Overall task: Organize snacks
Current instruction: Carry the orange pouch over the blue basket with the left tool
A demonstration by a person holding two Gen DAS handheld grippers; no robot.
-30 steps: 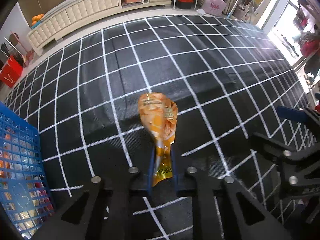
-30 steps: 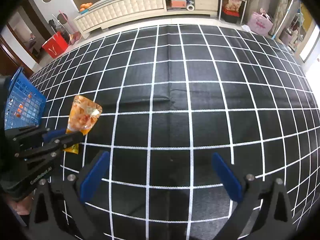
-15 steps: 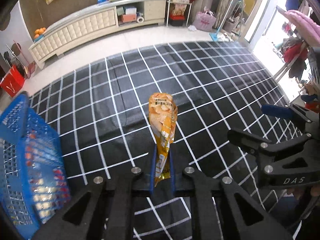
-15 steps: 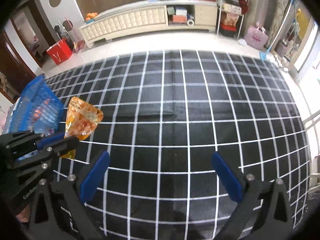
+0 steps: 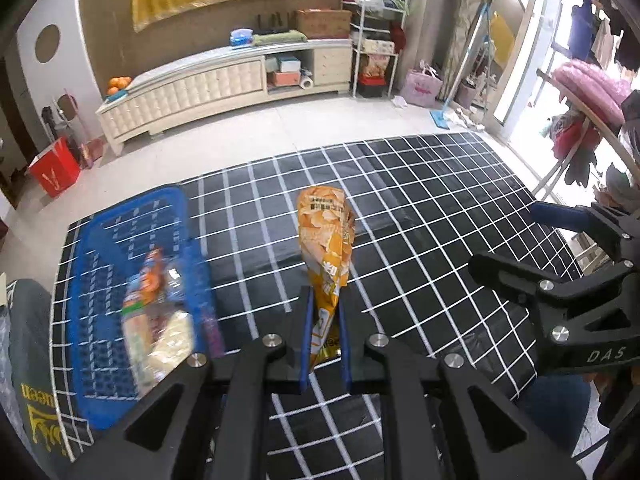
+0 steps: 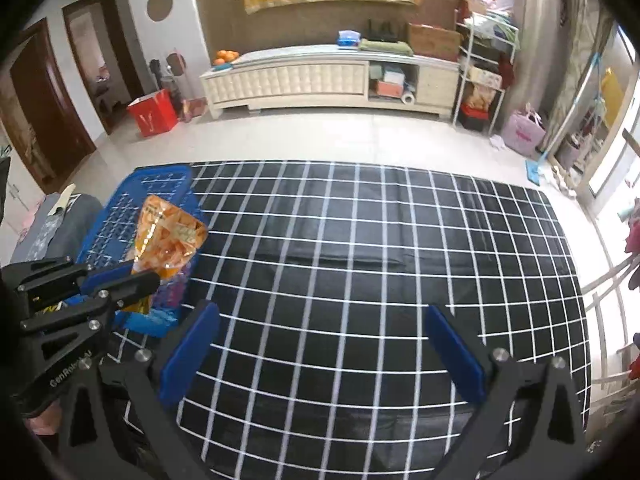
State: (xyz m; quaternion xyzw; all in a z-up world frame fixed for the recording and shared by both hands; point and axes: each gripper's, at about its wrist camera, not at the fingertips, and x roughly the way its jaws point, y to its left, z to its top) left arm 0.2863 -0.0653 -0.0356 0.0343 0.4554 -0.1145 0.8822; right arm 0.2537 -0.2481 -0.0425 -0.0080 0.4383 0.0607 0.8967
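My left gripper (image 5: 324, 332) is shut on the bottom end of an orange snack bag (image 5: 326, 240) and holds it upright, high above the black checked tablecloth (image 5: 420, 220). The bag (image 6: 168, 240) and left gripper (image 6: 116, 280) also show in the right wrist view, in front of the blue basket (image 6: 160, 184). The blue basket (image 5: 104, 360) stands at the table's left end with other snack packs (image 5: 156, 312) inside. My right gripper (image 6: 320, 348) is open and empty above the cloth, to the right of the left one (image 5: 560, 240).
A cream TV cabinet (image 6: 320, 80) stands along the far wall across a tiled floor. A red bag (image 6: 154, 116) sits on the floor at left. A shelf rack (image 6: 480, 80) and clothes rack (image 5: 592, 120) stand at right.
Both grippers have risen well above the table. The left one has lifted the orange bag off the cloth, and the blue basket now shows more fully at left.
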